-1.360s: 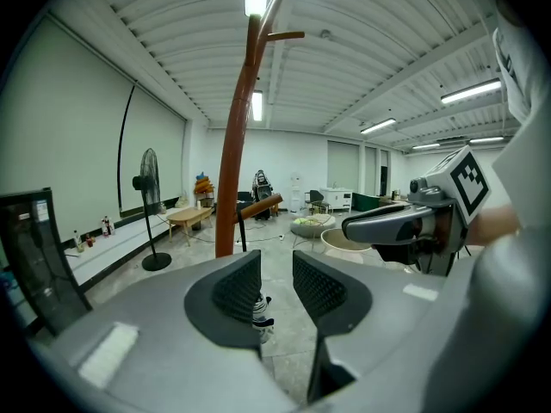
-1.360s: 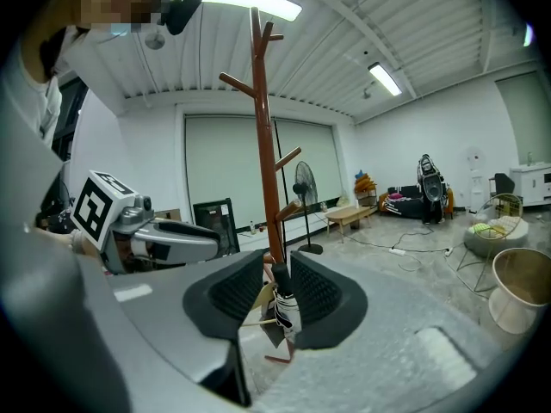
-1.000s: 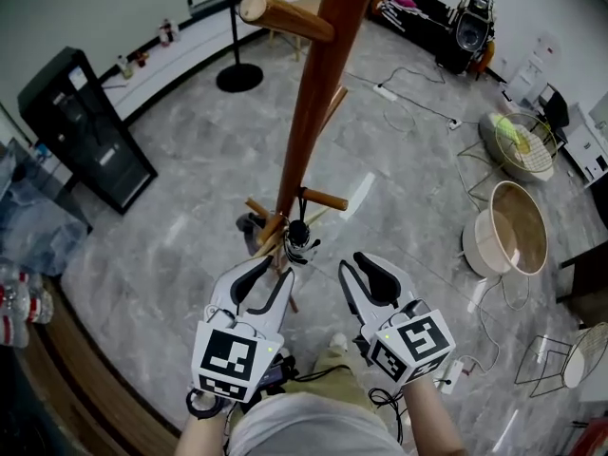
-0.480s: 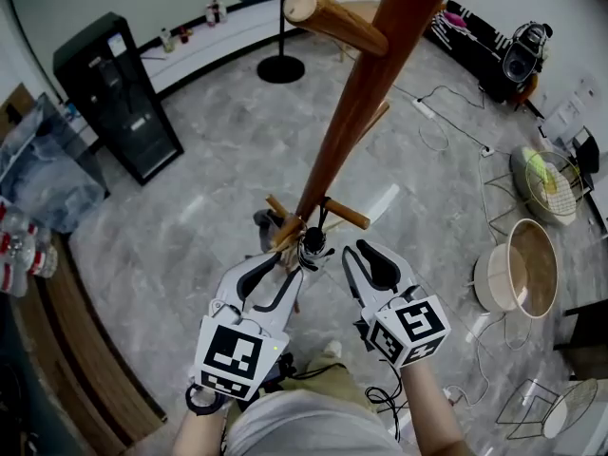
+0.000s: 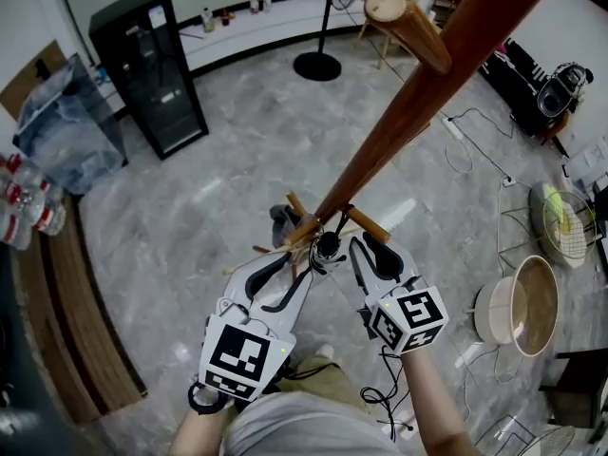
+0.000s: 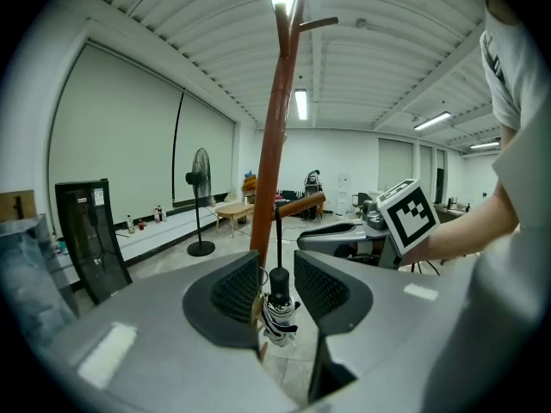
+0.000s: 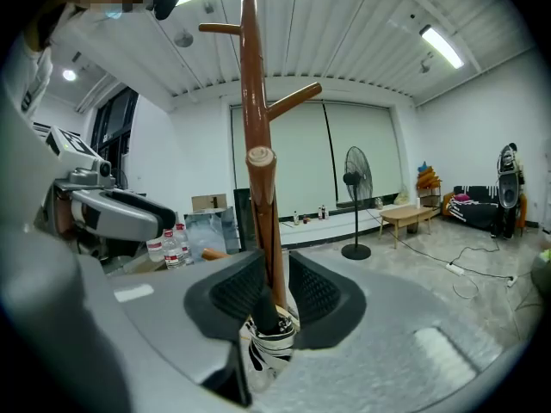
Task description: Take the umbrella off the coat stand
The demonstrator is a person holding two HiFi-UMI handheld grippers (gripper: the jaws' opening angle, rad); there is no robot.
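While the wooden coat stand [image 5: 418, 112] rises tall, the left gripper [image 5: 291, 270] has just spread its jaws wide, gripping nothing. The right gripper [image 5: 372, 253], jaws just closing, straddles without pinching the folded umbrella [image 5: 328, 247], which hangs by its strap [image 6: 277, 239] from a low peg [image 5: 369, 226].

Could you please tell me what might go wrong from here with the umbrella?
The right hand-held gripper has just been closing its jaws around the umbrella and may pinch it off-centre and drop it. Its strap loops over a peg; a sideways pull could snag and rock the coat stand.
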